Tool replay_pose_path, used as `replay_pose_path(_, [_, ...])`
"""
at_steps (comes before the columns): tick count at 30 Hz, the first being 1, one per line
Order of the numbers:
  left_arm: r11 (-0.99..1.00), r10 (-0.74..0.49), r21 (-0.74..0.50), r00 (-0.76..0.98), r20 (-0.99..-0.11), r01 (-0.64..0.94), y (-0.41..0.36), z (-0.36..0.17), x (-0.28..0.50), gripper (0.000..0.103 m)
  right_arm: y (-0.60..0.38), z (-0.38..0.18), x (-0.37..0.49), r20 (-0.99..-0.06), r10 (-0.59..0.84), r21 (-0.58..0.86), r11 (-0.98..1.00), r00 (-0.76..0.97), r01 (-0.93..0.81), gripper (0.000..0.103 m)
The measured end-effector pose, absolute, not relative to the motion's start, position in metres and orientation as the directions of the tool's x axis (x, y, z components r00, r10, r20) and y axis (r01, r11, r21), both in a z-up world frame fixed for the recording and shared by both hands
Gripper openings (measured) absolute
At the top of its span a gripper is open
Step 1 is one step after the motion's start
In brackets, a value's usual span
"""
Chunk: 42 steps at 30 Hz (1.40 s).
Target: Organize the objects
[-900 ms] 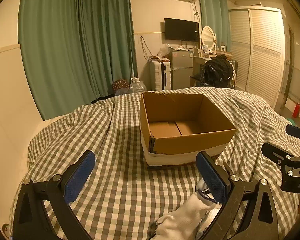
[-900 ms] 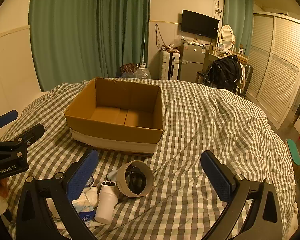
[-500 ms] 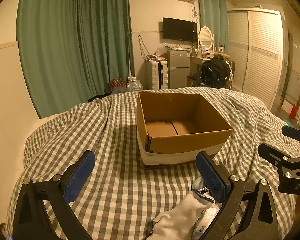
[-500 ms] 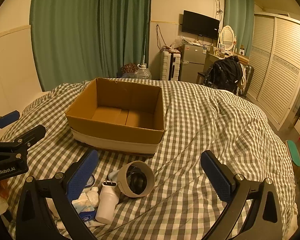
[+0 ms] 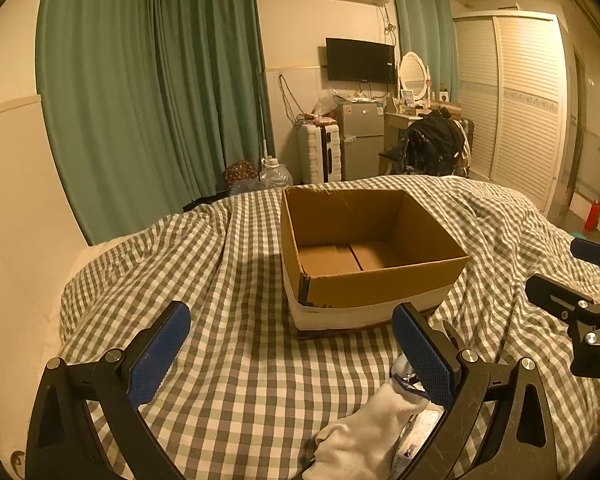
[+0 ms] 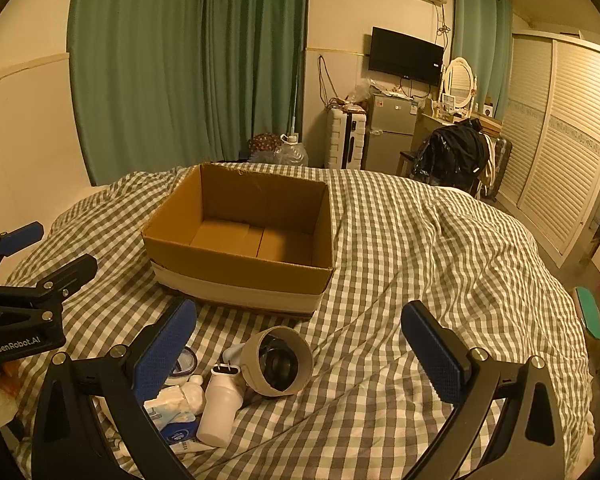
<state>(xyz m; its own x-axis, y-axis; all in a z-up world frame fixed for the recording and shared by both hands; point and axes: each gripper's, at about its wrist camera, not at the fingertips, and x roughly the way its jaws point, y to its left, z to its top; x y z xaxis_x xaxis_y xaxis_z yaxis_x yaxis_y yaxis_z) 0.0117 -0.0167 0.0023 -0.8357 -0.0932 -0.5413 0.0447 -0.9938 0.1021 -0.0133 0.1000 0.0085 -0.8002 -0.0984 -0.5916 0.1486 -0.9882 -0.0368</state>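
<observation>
An open cardboard box point(image 6: 240, 236) sits on a bed covered with a grey-and-white checked duvet point(image 6: 412, 240), its opening facing up and its inside bare. In the right wrist view its long side runs roughly left to right, with the near right corner turned toward the camera.

Just in front of the box lies a small cluster of things. A beige cup-like container point(image 6: 278, 360) lies on its side, its round mouth turned toward the camera and something dark inside. Beside it, a white bottle point(image 6: 219, 408) lies with its capped end pointing up toward the box, long axis running away from the camera. A small white figure point(image 6: 188, 396) and a blue-and-white packet point(image 6: 172, 424) lie at the left edge of the pile. In the left wrist view a white sock point(image 5: 364, 428) stretches diagonally, one end under the right finger.

The left gripper point(image 5: 292, 344) hangs over bare duvet, fingers spread wide, nothing between them. The right gripper point(image 6: 300, 344) is likewise spread wide above the pile, touching nothing.
</observation>
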Motion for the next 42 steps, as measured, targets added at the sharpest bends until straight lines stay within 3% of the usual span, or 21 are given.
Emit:
replay_pose_path(9, [-0.997, -0.058, 0.08, -0.819, -0.571, 0.015, -0.017, -0.001, 0.017, 0.103, 0.099, 0.011, -0.006, -0.589, -0.11, -0.042, -0.985, -0.8, 0.166, 0.103])
replay_pose_path(28, [-0.976, -0.082, 0.194, -0.667, -0.74, -0.095, 0.005, -0.081, 0.01, 0.103, 0.112, -0.046, -0.028, -0.73, -0.116, -0.024, -0.981, -0.673, 0.194, 0.103])
replay_pose_path(34, [-0.974, -0.044, 0.173, -0.628, -0.777, -0.146, 0.007, -0.099, 0.009, 0.095, 0.108, -0.075, -0.049, -0.784, -0.142, 0.002, -0.974, -0.604, 0.227, 0.103])
replay_pose_path(36, [-0.973, -0.025, 0.163, -0.626, -0.78, -0.165, 0.008, -0.101, 0.006, 0.088, 0.105, -0.088, -0.06, -0.805, -0.162, 0.028, -0.971, -0.571, 0.236, 0.101])
replay_pose_path(39, [-0.973, 0.027, 0.117, -0.606, -0.795, -0.197, 0.009, -0.107, 0.001, 0.078, 0.105, -0.104, -0.075, -0.837, -0.186, 0.072, -0.97, -0.515, 0.234, 0.096])
replay_pose_path(42, [-0.972, 0.065, 0.082, -0.586, -0.808, -0.221, 0.009, -0.11, -0.002, 0.077, 0.102, -0.112, -0.08, -0.855, -0.18, 0.08, -0.972, -0.487, 0.22, 0.086])
